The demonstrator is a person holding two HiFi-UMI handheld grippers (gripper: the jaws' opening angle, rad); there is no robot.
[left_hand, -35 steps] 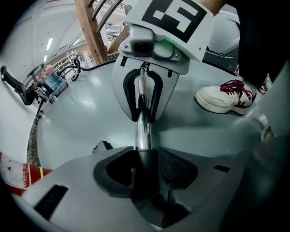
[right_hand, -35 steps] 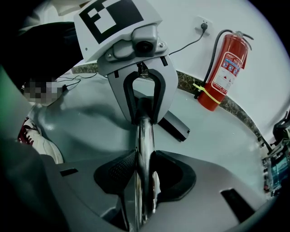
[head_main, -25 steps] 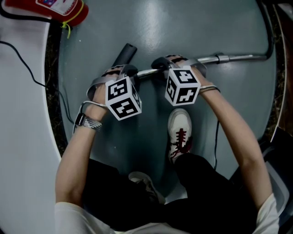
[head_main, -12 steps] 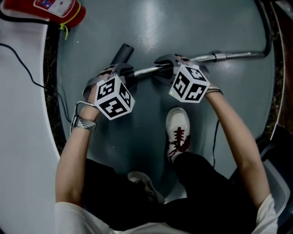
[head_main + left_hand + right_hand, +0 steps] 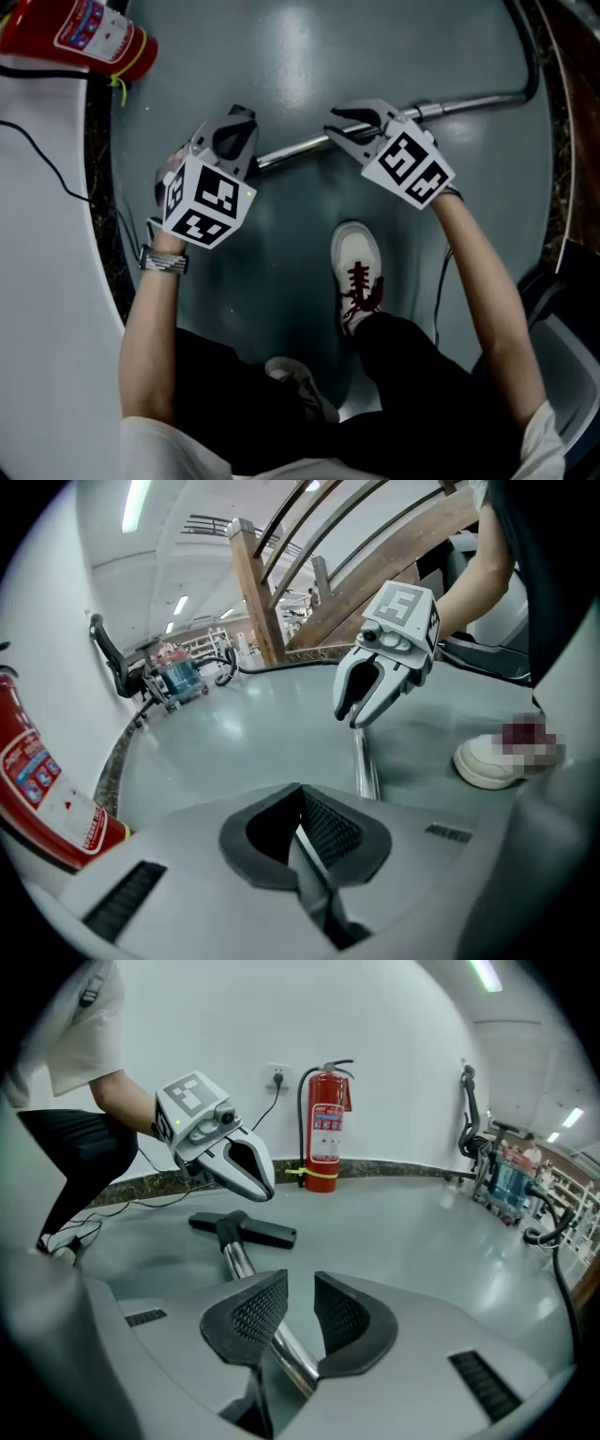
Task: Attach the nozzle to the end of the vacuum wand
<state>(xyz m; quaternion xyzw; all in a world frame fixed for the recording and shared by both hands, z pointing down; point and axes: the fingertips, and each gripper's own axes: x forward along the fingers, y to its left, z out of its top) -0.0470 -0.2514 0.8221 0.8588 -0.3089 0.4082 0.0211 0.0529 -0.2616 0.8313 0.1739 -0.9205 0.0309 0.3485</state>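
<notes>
The chrome vacuum wand [image 5: 291, 147] lies on the grey floor. In the right gripper view its end [image 5: 236, 1260] sits in the black T-shaped nozzle [image 5: 242, 1227]. In the head view my left gripper [image 5: 236, 127] covers the nozzle. That gripper hangs above the wand's nozzle end, shut on nothing, its pads together [image 5: 302, 808]. My right gripper [image 5: 332, 127] hovers over the wand further along. Its jaws [image 5: 298, 1297] are closing with the wand showing in the gap below the pads, which do not press on it.
A red fire extinguisher [image 5: 80, 37] stands by the white wall at the upper left, with a thin black cable [image 5: 56, 159] along it. The person's white shoe [image 5: 359, 272] rests just below the wand. An office chair [image 5: 469, 1110] stands far off.
Both grippers have lifted away from the wand. The left one swung left and up and shut. The right one rolled and rose above the tube.
</notes>
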